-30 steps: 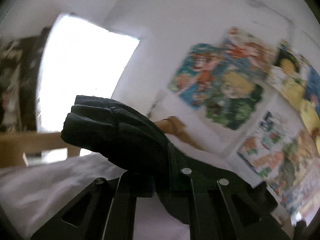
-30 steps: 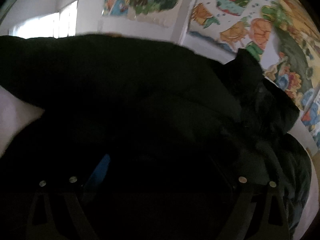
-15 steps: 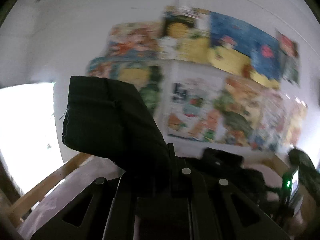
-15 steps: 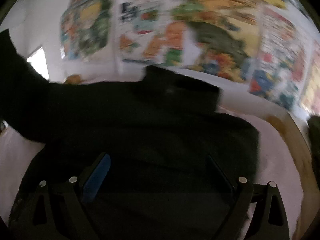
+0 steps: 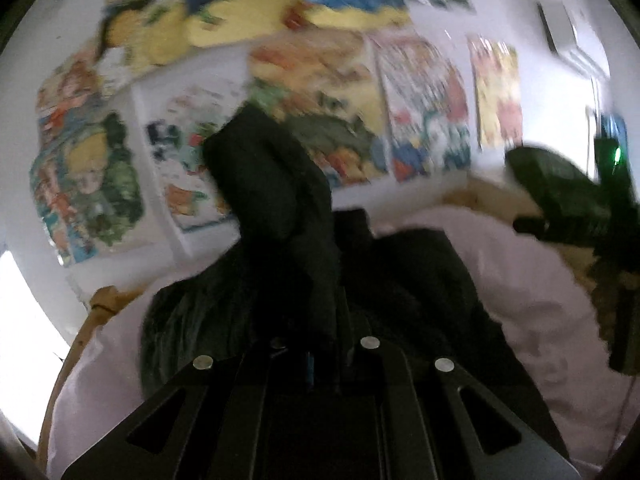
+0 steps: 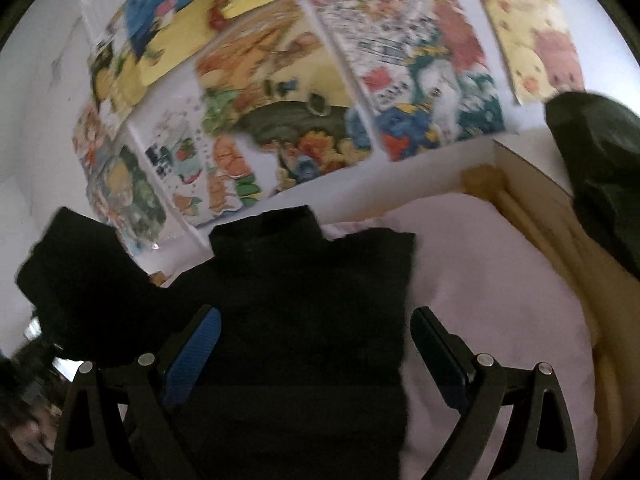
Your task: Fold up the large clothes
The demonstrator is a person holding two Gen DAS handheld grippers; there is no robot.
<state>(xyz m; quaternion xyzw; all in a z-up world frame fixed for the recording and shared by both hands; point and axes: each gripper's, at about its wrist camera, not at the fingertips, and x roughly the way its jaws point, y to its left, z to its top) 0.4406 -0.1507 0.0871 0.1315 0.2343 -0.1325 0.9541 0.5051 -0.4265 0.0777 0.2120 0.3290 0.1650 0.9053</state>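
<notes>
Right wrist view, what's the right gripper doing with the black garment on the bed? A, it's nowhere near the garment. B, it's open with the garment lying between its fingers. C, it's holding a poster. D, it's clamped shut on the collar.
B: the right gripper stands wide open, its blue-padded fingers spread to either side of the black garment, which lies on the pink bedsheet.

garment (image 6: 304, 320) on bed (image 6: 500, 280) | one fold (image 5: 272, 184) raised above left gripper (image 5: 320, 352) | right gripper (image 6: 316, 344) over garment | posters (image 6: 320, 80) on wall behind bed | second garment (image 6: 600, 168) right of bed
</notes>
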